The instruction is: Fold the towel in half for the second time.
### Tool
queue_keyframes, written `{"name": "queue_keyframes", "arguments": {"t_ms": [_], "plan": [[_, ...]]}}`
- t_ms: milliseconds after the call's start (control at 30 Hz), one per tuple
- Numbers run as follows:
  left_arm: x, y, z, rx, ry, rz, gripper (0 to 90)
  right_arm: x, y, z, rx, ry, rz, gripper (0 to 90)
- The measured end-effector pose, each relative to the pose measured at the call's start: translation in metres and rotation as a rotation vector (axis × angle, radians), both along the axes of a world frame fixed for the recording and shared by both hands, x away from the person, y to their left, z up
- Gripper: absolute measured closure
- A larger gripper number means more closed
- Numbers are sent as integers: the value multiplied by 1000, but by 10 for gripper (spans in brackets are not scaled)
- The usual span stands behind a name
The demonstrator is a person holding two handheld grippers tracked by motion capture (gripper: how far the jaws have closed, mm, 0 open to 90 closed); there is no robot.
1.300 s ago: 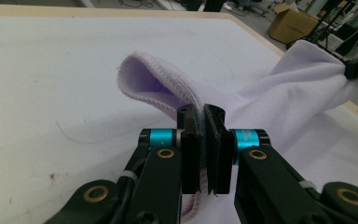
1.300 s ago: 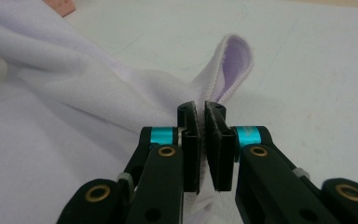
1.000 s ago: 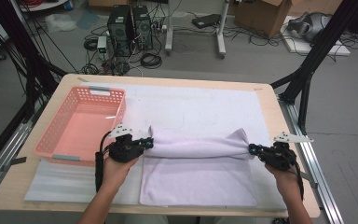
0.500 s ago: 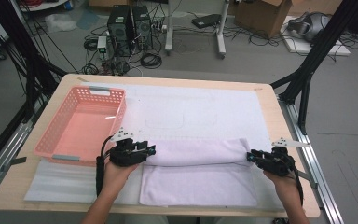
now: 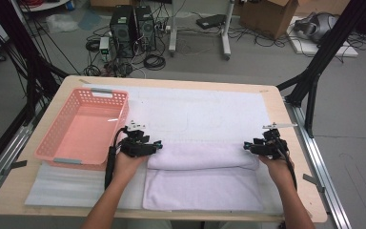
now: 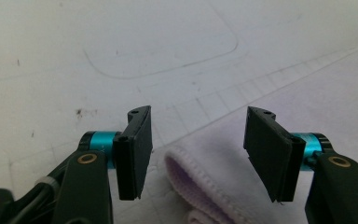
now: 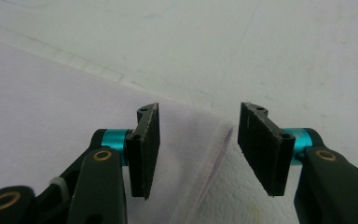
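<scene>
A pale lilac towel [image 5: 202, 176] lies on the white mat, its far part folded over into a thick band [image 5: 202, 156]. My left gripper [image 5: 158, 144] is at the band's left end and my right gripper [image 5: 246, 147] at its right end. Both have just been opening and stand open. In the left gripper view the towel's folded corner [image 6: 200, 179] lies between the jaws, untouched by the pads [image 6: 137, 149]. In the right gripper view the towel's edge [image 7: 214, 154] runs through the gap of the gripper [image 7: 198, 149], free of the pads [image 7: 261, 144].
A pink plastic basket [image 5: 52, 145] stands at the table's left, close to my left hand. The white mat [image 5: 200, 107] covers the table behind the towel. A clear sheet [image 5: 71, 183] lies at the front left. Table edge [image 5: 314, 191] runs near my right forearm.
Both grippers brought the towel's far edge toward the near side, laid it down as a folded band and let go; the jaws went from shut to open.
</scene>
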State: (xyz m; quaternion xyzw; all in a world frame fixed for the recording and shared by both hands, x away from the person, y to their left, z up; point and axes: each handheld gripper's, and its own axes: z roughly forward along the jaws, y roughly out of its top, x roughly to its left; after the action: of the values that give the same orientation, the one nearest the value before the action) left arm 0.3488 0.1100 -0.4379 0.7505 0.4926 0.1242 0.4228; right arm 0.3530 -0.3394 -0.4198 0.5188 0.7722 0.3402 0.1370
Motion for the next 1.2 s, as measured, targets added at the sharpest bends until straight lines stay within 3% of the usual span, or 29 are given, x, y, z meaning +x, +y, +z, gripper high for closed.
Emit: {"name": "queue_keyframes", "arguments": {"t_ms": [100,167,200,267,333,467,700,833,1033,1200], "plan": [[3,-1,-6,27,36,-14,537,9,4,-9,-33,37,15,584],[2,-1,-6,39,30,-24,659,10,7,-11,-86,33,22,697],[1,-2,-6,49,27,-38,752,10,7,-11,-89,25,27,767],[-1,-3,-5,70,9,-51,835,9,8,-10,-110,10,37,812],[-3,-2,-2,53,-8,-41,843,6,7,-8,-119,-18,44,835],[-11,5,10,-11,-61,-30,847,-5,1,1,-68,-75,36,836],[-30,11,26,-92,-124,-61,849,-32,-6,14,-13,-164,39,836],[-43,17,28,-119,-136,-76,849,-47,-9,18,4,-201,45,836],[-68,27,31,-196,-161,-85,848,-77,-8,25,33,-254,57,836],[-90,31,32,-214,-179,-113,847,-104,-9,24,59,-293,55,836]]}}
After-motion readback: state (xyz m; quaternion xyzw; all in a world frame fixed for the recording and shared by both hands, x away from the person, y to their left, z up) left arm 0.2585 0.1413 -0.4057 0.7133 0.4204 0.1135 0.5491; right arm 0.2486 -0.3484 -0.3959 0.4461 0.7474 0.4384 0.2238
